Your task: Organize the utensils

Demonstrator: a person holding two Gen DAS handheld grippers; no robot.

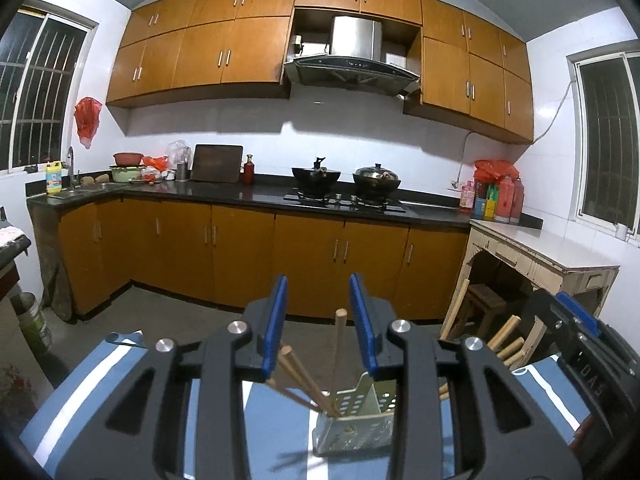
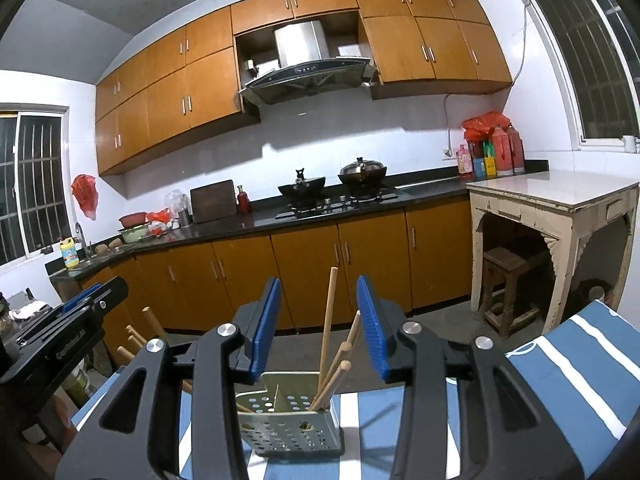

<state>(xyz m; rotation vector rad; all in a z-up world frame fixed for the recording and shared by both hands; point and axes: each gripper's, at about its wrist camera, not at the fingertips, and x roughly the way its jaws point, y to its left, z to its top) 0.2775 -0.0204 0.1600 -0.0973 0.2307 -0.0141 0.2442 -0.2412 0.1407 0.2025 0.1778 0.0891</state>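
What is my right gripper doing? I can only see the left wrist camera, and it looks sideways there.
Observer: Its own camera shows the right gripper open, with nothing squeezed between its blue pads.
Operator: Is a chopstick close to it?
Observer: Yes. The tallest chopstick shows up between the pads in that picture and touches neither.
Operator: Where are the other ones?
Observer: A bunch of chopsticks leans in the right compartment of the chopstick holder, past its divider.
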